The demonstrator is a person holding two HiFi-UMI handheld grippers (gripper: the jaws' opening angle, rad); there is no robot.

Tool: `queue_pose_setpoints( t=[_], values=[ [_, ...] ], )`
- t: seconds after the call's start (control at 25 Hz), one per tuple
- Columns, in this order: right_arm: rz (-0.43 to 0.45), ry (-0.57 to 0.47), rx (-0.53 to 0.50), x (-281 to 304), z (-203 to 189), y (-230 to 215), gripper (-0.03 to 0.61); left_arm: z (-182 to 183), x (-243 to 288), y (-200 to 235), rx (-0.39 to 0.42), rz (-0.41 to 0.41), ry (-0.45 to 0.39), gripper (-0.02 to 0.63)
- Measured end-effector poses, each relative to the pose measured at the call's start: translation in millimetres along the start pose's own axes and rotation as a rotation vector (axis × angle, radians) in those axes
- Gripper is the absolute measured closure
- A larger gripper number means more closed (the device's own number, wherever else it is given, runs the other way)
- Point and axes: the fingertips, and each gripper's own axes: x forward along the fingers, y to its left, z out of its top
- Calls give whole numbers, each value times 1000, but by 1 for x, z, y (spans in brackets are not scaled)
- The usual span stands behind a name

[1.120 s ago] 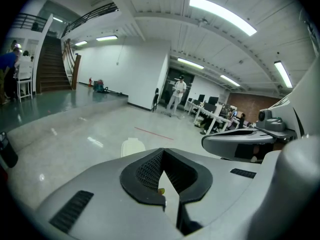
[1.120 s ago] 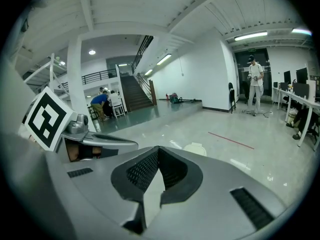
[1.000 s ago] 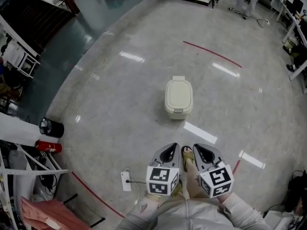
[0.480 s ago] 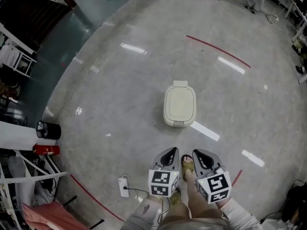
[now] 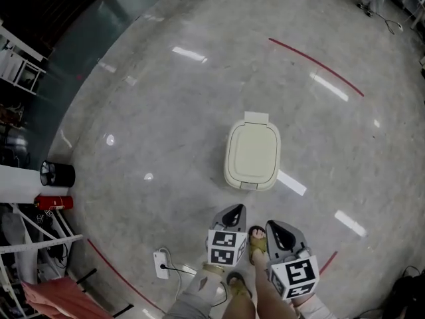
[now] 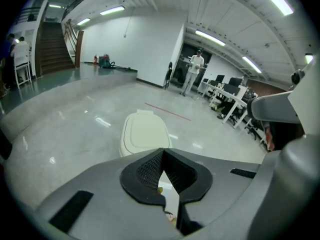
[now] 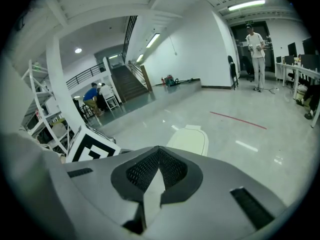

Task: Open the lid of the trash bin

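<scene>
A cream, round-cornered plastic trash bin (image 5: 232, 178) stands on the grey polished floor (image 5: 166, 111), its lid (image 5: 254, 150) down. It sits just ahead of the left hand-held gripper (image 5: 233, 210) and the right hand-held gripper (image 5: 275, 226) — both clenched, empty.

- My left gripper (image 6: 162, 155) hid the trash bin's (image 6: 144, 133) near side.
- My right gripper (image 7: 159, 153) covered its front too.
- The head view's bottom edge cut off my arms (image 5: 196, 299).
</scene>
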Motion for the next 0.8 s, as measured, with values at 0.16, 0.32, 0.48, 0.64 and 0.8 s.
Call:
queue_pose_setpoints(
  t=[0.16,0.32,0.48,0.64,0.8],
  values=[
    [-3,12,19,25,-18,-13,574,-21,46,15,0,11,43,611],
    [-2,37,33,37,-34,-24,574,-38,82,30,-14,35,84,611],
    [16,61,40,44,-47,-27,574,-52,107,45,-52,58,115,611],
    [11,80,37,50,-55,-33,574,-60,124,54,-65,73,135,611],
    [16,84,40,54,-60,-35,574,-63,129,56,-67,79,135,611]
  ],
)
